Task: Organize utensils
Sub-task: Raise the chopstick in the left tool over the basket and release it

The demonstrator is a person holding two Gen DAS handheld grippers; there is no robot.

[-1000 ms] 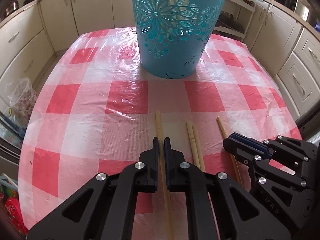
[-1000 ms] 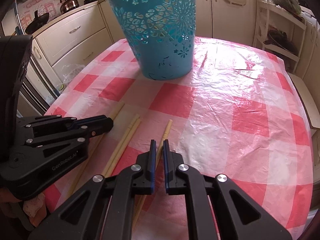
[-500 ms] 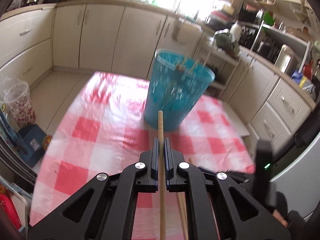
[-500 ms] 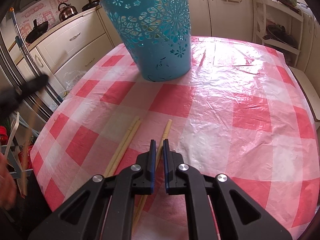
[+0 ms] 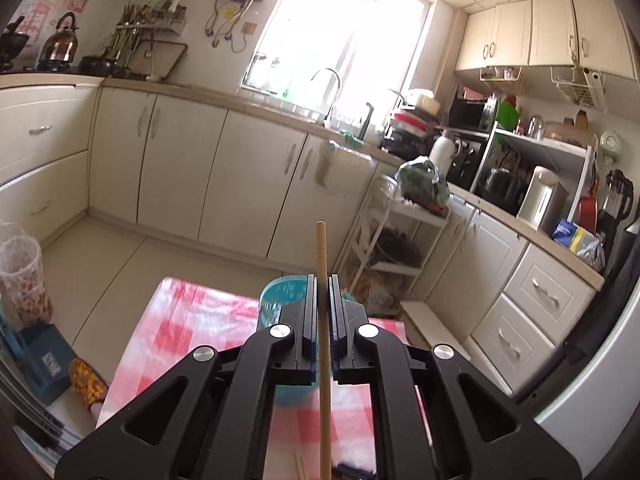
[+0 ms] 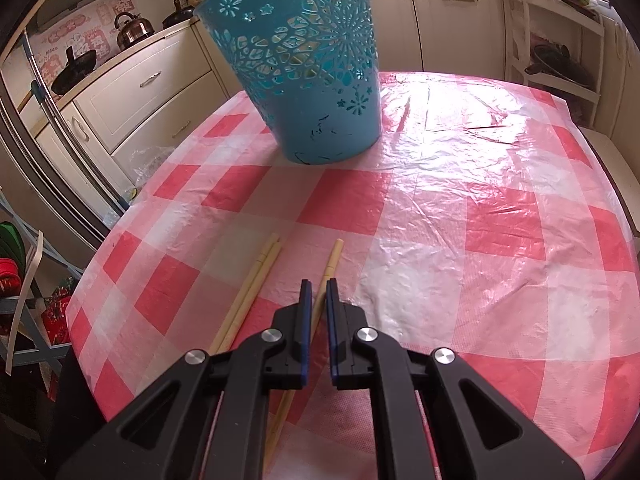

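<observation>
Aloft, left tongs pinch a chopstick above the basket.

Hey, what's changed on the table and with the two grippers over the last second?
The left gripper, shut on one chopstick, lifted it off the table and raised it high above the blue basket. The right gripper stayed low over a single chopstick, not gripping it. The pair of chopsticks and basket haven't moved.
</observation>
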